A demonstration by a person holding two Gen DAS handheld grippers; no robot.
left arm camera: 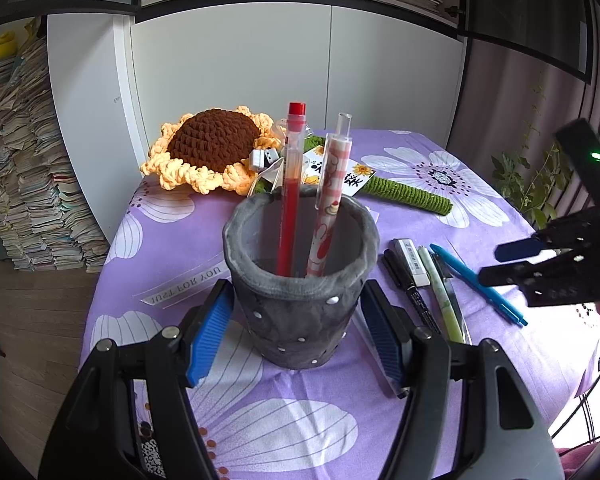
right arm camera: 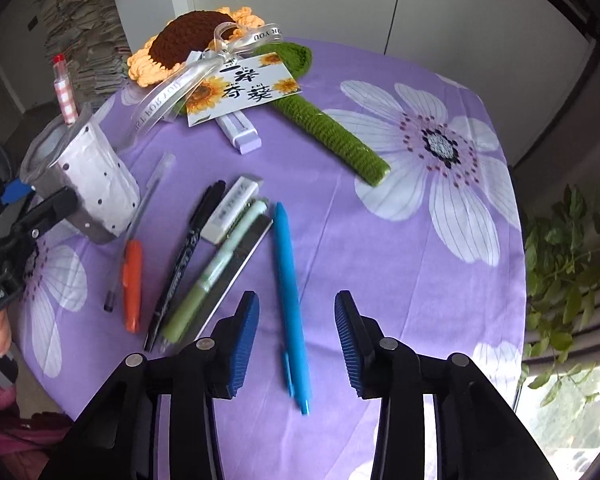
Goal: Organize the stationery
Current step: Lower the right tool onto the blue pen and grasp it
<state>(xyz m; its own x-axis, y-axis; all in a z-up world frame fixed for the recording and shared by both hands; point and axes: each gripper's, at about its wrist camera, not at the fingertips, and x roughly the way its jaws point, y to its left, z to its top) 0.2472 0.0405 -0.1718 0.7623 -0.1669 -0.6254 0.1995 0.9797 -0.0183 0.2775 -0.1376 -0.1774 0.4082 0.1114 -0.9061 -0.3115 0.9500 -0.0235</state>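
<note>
Right wrist view, read from left to right. At the left edge the left gripper (right arm camera: 24,208) is clamped on the grey felt pen holder (right arm camera: 88,188), its pads pressed to both sides of the soft wall, as the left wrist view confirms; the holder stands on the purple floral tablecloth (right arm camera: 380,260) with a red pen (left arm camera: 292,184) and a checked pen (right arm camera: 66,94) upright inside. Being cloth, the holder will likely dent rather than resist, so the steadying hold on its lower body suits it. Right of the holder, in the lower-centre of the frame, loose stationery lies side by side: a clear pen (right arm camera: 140,224), an orange cutter (right arm camera: 132,284), a black marker (right arm camera: 184,260), a white eraser (right arm camera: 234,208), a green highlighter (right arm camera: 212,276) and a steel ruler (right arm camera: 236,276), several of them touching. Just right of these, lying apart, is the blue pen (right arm camera: 290,296), the likely next item. It looks light, stiff and smooth, so it may roll or pivot; a hold across the mid-barrel, clear of the clip, would probably balance best. The right gripper (right arm camera: 296,344) hovers at lower centre with its jaws partly parted, astride the pen's lower barrel and not touching it. The crocheted sunflower (right arm camera: 188,36) lies at upper centre, outside the sorting.
</note>
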